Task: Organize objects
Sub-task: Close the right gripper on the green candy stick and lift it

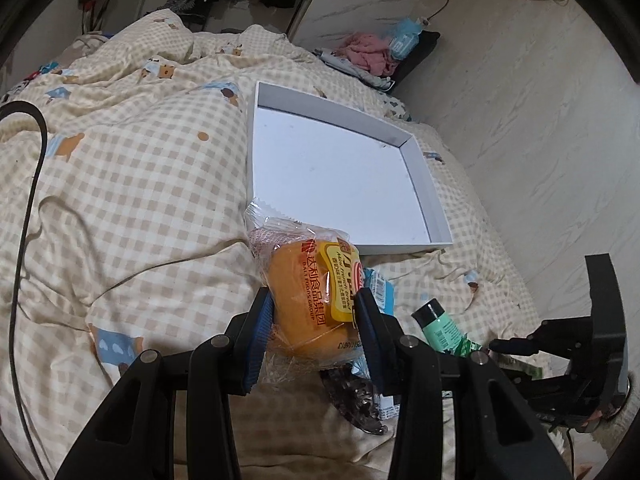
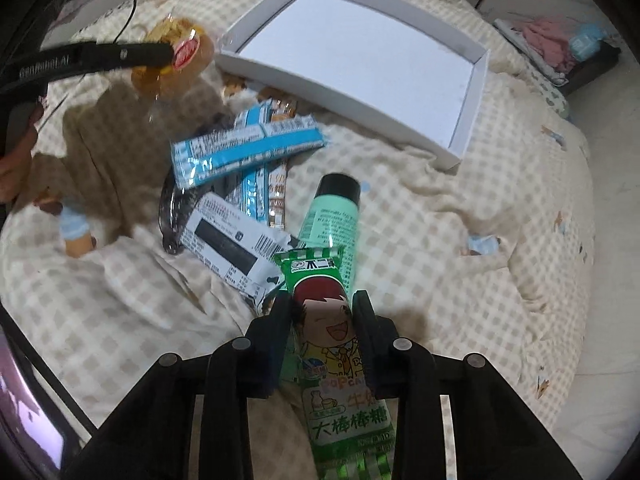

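The left gripper (image 1: 316, 312) has its jaws clamped on a round orange bun in a clear plastic wrapper with a yellow label (image 1: 310, 300), held above the bed covered by a beige checked quilt with bear prints (image 1: 140, 184). The right gripper (image 2: 322, 312) is closed on a green-and-white lollipop packet printed with a cartoon face (image 2: 326, 320).

A shallow white cardboard box tray (image 1: 424, 184) lies empty on the quilt near the bed's edge towards the pale floor (image 1: 540, 140).

Only the right wrist view shows the full heap beside the tray's near wall: a blue-and-white snack bar wrapper (image 2: 244, 148), a white wrapper with a black panel and barcode (image 2: 232, 244), and a mint-green tube with a black cap (image 2: 334, 212) just beyond the lollipop packet. It also shows the left gripper from the side with the bun.

Only the left wrist view shows a black cable (image 1: 28, 208) across the quilt and pink cloth (image 1: 368, 54) at the far corner.
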`<state>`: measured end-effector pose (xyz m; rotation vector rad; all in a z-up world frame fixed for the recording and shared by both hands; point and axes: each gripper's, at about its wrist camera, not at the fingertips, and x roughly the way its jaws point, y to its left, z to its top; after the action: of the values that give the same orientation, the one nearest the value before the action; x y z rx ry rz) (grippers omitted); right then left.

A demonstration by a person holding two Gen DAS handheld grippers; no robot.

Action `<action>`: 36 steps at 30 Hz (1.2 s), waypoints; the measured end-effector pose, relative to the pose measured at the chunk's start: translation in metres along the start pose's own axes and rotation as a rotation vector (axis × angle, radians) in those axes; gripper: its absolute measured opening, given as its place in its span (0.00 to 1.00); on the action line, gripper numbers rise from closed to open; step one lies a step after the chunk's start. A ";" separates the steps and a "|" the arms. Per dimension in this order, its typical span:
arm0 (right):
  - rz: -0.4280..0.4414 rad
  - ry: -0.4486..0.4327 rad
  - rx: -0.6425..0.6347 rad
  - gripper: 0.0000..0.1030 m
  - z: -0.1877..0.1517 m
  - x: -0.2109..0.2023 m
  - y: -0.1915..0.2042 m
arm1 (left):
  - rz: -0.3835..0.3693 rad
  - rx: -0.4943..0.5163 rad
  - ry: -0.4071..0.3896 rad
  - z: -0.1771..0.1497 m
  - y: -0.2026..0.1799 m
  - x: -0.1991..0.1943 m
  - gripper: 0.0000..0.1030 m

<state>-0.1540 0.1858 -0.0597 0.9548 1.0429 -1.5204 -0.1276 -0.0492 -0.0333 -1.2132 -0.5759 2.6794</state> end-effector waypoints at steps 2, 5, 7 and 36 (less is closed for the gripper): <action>-0.002 -0.020 0.025 0.32 0.000 -0.003 -0.004 | -0.008 -0.006 -0.022 0.000 0.002 -0.002 0.44; 0.000 -0.052 0.067 0.32 0.006 -0.012 -0.006 | -0.033 -0.013 -0.032 0.000 0.002 -0.002 0.44; 0.006 -0.071 0.091 0.32 0.010 -0.017 -0.002 | -0.045 -0.019 -0.046 0.001 0.003 -0.004 0.44; -0.036 0.090 -0.033 0.29 0.005 0.026 0.015 | -0.075 -0.030 -0.063 0.000 0.004 -0.007 0.44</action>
<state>-0.1442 0.1714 -0.0848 0.9943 1.1516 -1.4962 -0.1228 -0.0548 -0.0299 -1.0954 -0.6589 2.6634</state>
